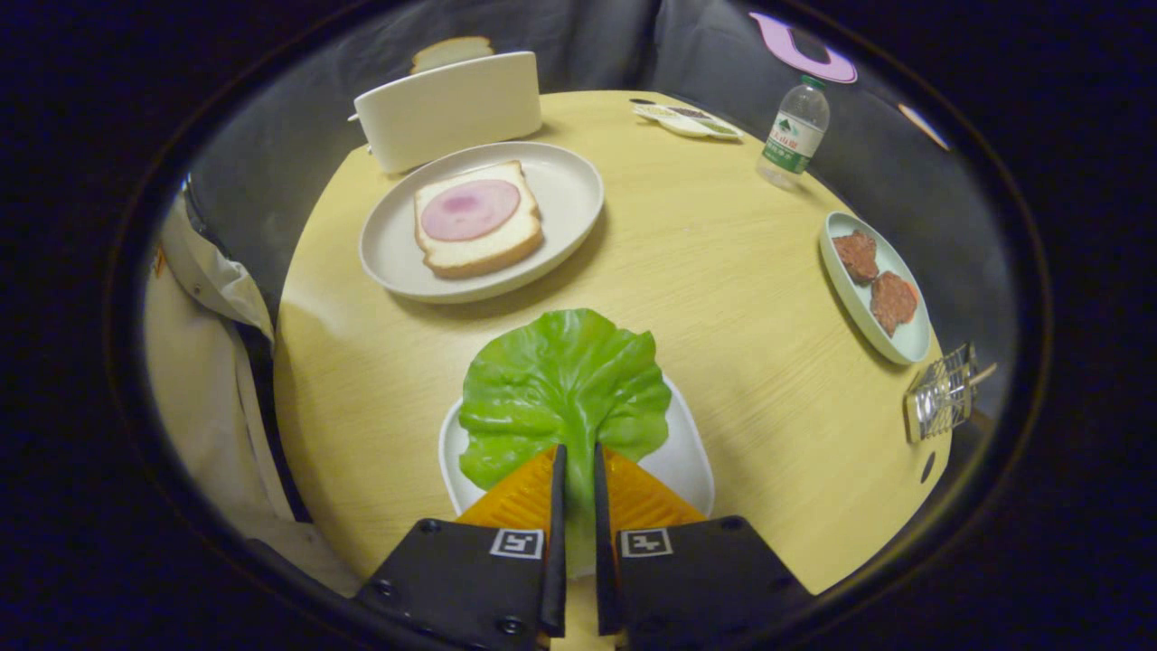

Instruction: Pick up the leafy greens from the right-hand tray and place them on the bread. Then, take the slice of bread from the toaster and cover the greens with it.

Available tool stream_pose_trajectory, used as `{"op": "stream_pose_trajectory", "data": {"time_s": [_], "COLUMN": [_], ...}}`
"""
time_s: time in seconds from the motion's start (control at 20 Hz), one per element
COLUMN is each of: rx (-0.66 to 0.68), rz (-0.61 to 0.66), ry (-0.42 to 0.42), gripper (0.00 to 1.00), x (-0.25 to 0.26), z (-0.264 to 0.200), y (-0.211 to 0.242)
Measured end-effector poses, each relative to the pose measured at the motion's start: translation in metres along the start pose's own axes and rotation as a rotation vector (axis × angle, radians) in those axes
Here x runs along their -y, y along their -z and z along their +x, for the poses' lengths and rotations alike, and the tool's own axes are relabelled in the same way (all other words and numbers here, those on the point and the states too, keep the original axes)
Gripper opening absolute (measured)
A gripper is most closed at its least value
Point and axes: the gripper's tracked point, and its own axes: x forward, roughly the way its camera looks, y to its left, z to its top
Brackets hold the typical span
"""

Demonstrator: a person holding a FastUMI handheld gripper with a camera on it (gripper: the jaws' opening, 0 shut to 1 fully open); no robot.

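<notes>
Gripper view, looking forward along the two fingers over a round wooden table (741, 298). The gripper (576, 461) has its fingers drawn almost together, leaving a narrow slot in which the pale stem of the leafy greens (562, 384) sits; both fingers appear to press on that stem. The leaf spreads out just ahead of the fingertips and overhangs the far rim of a small white tray (689, 457), which lies directly beneath the fingers. Whether the leaf is lifted clear of this tray or resting on it cannot be told. Beyond the greens, and apart from them, stands a round pale plate (565, 194) bearing a slice of bread (479, 244) topped with a round pink slice of ham (470, 209). Behind the plate, nearly touching its far rim, is a white toaster (449, 108), from whose top a second slice of bread (452, 51) projects upright. To the right of the greens, near the table's edge, an oval dish (850, 303) holds two brown meat patties (877, 280). Further back stand a plastic water bottle (794, 133) and a flat packet (687, 119). A small wire rack (940, 395) sits at the table's near right edge. A light sleeve (203, 362) appears left of the table.
</notes>
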Motion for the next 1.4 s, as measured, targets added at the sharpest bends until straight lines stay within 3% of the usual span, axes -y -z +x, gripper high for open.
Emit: {"op": "stream_pose_trajectory", "data": {"time_s": [0.1,0.15,0.8,1.4], "rx": [0.005,0.0,0.045,0.111], "rz": [-0.038,-0.044,-0.011,-0.021], "ry": [0.017,0.02,0.109,0.161], "gripper": [0.04,0.04,0.04,0.04], "x": [-0.002,-0.004,-0.023,-0.052], "z": [0.001,-0.001,-0.055,-0.077], "y": [0.001,0.002,-0.021,-0.08]}}
